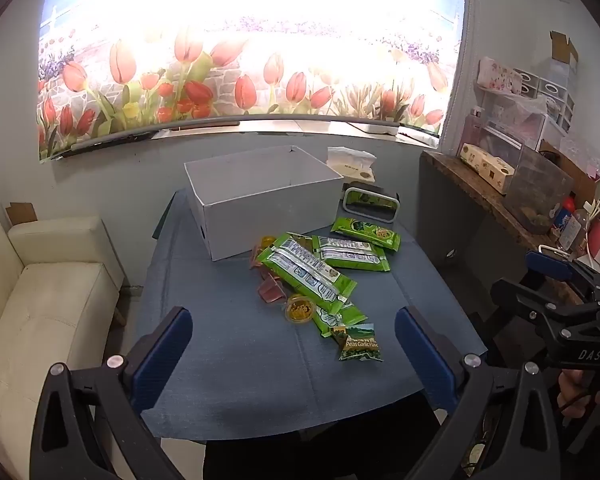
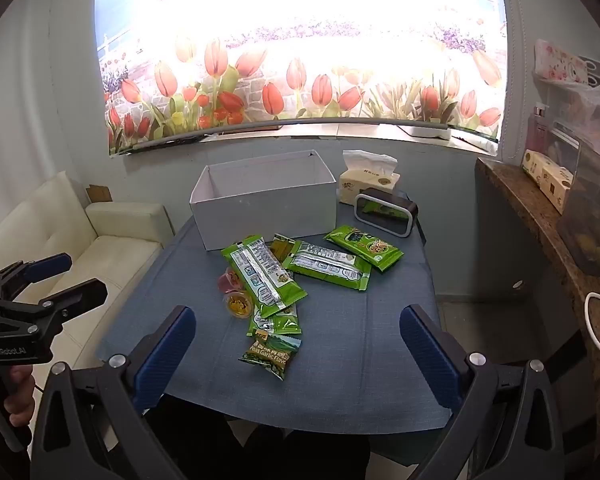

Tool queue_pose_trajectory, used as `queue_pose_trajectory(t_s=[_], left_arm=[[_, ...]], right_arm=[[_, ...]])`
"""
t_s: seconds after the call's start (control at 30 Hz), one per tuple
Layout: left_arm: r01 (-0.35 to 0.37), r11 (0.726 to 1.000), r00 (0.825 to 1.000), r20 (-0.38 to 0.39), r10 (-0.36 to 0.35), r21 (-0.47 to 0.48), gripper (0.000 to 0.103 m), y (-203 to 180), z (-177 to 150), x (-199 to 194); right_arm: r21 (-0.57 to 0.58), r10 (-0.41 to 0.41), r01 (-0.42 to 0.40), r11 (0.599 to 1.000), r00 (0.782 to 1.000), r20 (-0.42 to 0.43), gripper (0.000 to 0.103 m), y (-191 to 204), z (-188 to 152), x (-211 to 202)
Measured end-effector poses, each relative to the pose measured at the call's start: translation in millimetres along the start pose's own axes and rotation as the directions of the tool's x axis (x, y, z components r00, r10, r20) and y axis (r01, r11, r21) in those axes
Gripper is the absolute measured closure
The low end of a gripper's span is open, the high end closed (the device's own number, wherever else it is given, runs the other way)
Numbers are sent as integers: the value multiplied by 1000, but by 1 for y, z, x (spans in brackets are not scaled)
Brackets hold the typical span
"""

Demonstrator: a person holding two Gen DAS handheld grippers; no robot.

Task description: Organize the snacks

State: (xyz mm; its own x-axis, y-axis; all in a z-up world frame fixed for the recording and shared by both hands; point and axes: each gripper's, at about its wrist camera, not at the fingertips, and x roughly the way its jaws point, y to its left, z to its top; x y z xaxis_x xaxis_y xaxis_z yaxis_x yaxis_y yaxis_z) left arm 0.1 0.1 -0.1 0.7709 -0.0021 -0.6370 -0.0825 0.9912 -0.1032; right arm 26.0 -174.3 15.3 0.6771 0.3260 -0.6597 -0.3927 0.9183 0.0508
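Note:
A pile of snacks lies mid-table: several long green packets (image 1: 310, 276) (image 2: 266, 274), a small peas packet (image 1: 360, 343) (image 2: 271, 356), a yellow jelly cup (image 1: 299, 309) (image 2: 239, 305) and pinkish jelly cups (image 1: 270, 292) (image 2: 228, 281). Behind them stands an open white box (image 1: 260, 204) (image 2: 266, 204), nothing visible inside. My left gripper (image 1: 294, 350) hovers open above the table's near edge, short of the snacks. My right gripper (image 2: 298, 350) is open too, equally far back. Each gripper shows at the edge of the other's view: the right one (image 1: 540, 280), the left one (image 2: 72, 276).
The small table has a blue cloth (image 1: 236, 352) (image 2: 340, 320). A tissue pack (image 1: 352, 164) (image 2: 370, 180) and a small clock (image 1: 370, 202) (image 2: 386, 208) stand right of the box. A cream sofa (image 1: 52, 312) is on the left, a cluttered counter (image 1: 512, 196) on the right.

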Motion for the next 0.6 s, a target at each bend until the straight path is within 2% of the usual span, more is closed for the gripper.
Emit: queue_pose_trajectory(t_s=[0.13, 0.17, 0.6], left_arm=[[5, 1000, 1000, -3, -5, -10, 0, 2, 1, 3], [-3, 1000, 1000, 26, 3, 6, 0, -2, -4, 0], [-1, 1000, 1000, 7, 1, -4, 0, 0, -2, -1]], right_arm=[[-4, 4, -4, 1000, 1000, -4, 0, 1, 3, -2], [-3, 2, -2, 1000, 1000, -2, 0, 1, 4, -2], [-16, -1, 1, 1000, 1000, 17, 0, 3, -2, -2]])
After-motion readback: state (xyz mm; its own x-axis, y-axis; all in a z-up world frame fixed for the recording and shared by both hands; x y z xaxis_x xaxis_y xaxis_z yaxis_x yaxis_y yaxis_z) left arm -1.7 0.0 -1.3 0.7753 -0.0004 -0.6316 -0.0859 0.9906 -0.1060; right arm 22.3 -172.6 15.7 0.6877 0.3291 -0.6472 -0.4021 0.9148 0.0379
